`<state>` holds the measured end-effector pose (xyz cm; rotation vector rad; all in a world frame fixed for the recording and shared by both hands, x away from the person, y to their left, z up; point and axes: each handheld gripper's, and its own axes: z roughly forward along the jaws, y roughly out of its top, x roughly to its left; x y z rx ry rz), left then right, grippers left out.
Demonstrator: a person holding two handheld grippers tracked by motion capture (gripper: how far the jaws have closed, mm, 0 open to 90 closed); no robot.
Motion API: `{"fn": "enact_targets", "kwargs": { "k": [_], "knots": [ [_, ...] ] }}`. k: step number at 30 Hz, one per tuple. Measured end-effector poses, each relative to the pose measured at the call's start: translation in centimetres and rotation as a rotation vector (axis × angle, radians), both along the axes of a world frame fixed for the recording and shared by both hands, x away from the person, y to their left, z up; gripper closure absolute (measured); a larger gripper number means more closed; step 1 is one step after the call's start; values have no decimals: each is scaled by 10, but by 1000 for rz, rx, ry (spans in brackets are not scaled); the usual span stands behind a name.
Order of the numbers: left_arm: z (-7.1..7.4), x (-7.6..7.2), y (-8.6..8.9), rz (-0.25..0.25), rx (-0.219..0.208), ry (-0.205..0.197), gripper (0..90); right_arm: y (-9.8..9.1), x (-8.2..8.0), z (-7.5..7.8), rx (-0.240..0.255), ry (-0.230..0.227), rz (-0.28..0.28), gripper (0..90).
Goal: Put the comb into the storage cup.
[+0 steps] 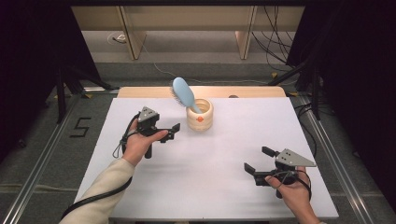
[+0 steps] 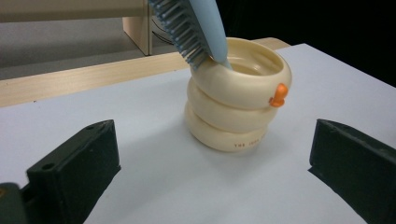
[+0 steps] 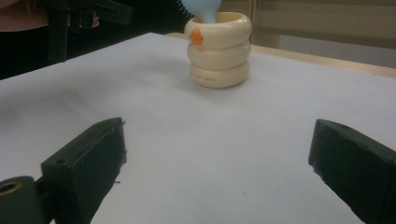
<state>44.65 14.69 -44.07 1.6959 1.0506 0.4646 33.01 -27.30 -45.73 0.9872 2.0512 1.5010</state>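
Observation:
A cream ringed cup (image 1: pixel 200 117) with a small orange knob stands on the white table (image 1: pixel 210 186) toward the back. A light blue hairbrush (image 1: pixel 183 92) stands in it, leaning left, bristles facing left. My left gripper (image 1: pixel 173 131) is open, just left of the cup, with nothing between its jaws. In the left gripper view the cup (image 2: pixel 236 107) and brush (image 2: pixel 194 28) sit close ahead of that gripper (image 2: pixel 214 158). My right gripper (image 1: pixel 258 159) is open near the front right. Its own view shows the cup (image 3: pixel 218 49) farther off beyond the open gripper (image 3: pixel 217 140).
A wooden strip (image 1: pixel 140 92) runs along the table's far edge. Cables (image 1: pixel 275 42) lie on the floor behind, with black stands at both sides. The other hand's gripper (image 3: pixel 88 14) appears at the upper left of the right gripper view.

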Motion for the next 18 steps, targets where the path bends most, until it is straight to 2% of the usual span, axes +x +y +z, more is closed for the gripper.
{"fn": "enact_targets", "kwargs": {
  "k": [4,7,18],
  "knots": [
    [4,-6,1,-16,-12,1,8,0,0,0,-1,0,1,51],
    [5,-10,1,-18,-2,-12,9,0,0,0,-1,-1,0,51],
    [1,-33,9,-34,26,-23,15,-1,-1,1,1,-5,-1,51]
  ]
}}
